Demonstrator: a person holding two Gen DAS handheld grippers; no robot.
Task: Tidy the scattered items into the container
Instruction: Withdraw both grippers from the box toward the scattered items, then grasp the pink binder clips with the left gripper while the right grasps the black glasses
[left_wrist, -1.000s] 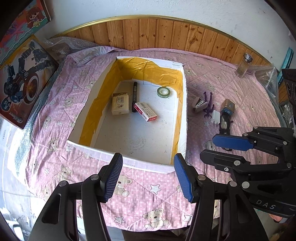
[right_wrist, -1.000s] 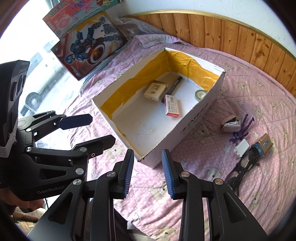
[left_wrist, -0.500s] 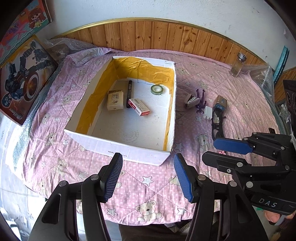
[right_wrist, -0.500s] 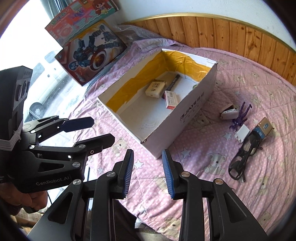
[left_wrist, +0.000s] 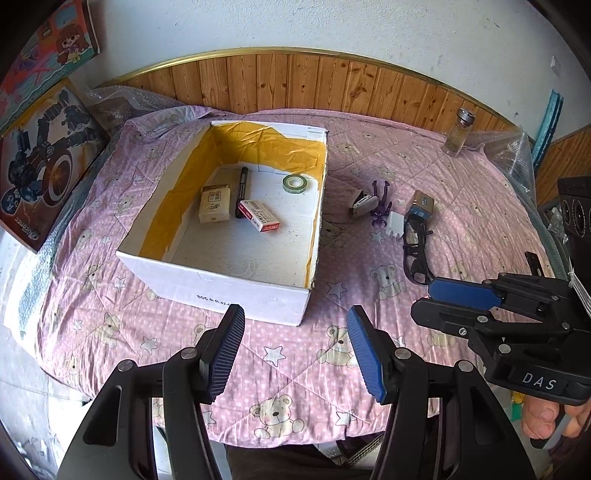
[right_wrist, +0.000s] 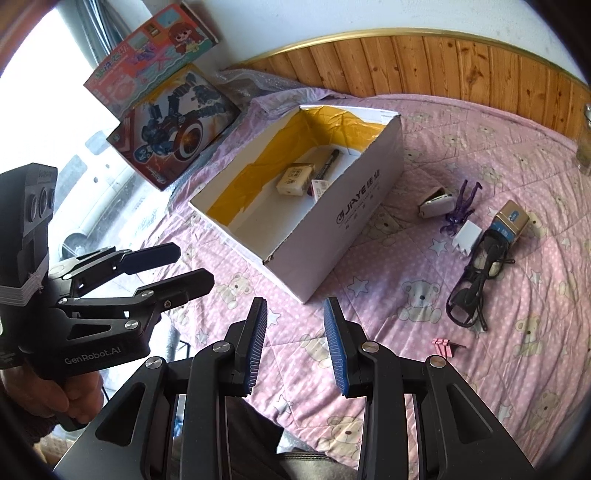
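On a pink quilt (left_wrist: 280, 354) printed with bears and stars sits an open white box (left_wrist: 221, 291) lined partly with yellow tape. Inside it lie a tan packet (left_wrist: 214, 203), a black marker (left_wrist: 242, 192), a red and white carton (left_wrist: 258, 220) and a green tape roll (left_wrist: 295, 183).

Right of the box, apart from it, the loose items cluster together — a small stapler (left_wrist: 364, 205), a purple clip (left_wrist: 381, 206), a white plug (left_wrist: 395, 223), a blue and gold battery box (left_wrist: 421, 206) and black glasses (left_wrist: 415, 251). From the right wrist view a pink binder clip (right_wrist: 445, 347) lies alone, nearer the camera.

Left gripper (left_wrist: 295, 356) hovers above the quilt's near edge, short of the box, jaws spread wide and holding nothing. Right gripper (right_wrist: 295, 343) hovers beside it — its jaws part-way apart, also empty. Each is held in a hand (right_wrist: 55, 398) at the frame edge.

A glass jar (left_wrist: 458, 133) stands at the far right by the wooden panel. Two toy boxes (right_wrist: 173, 122) lean at the left.
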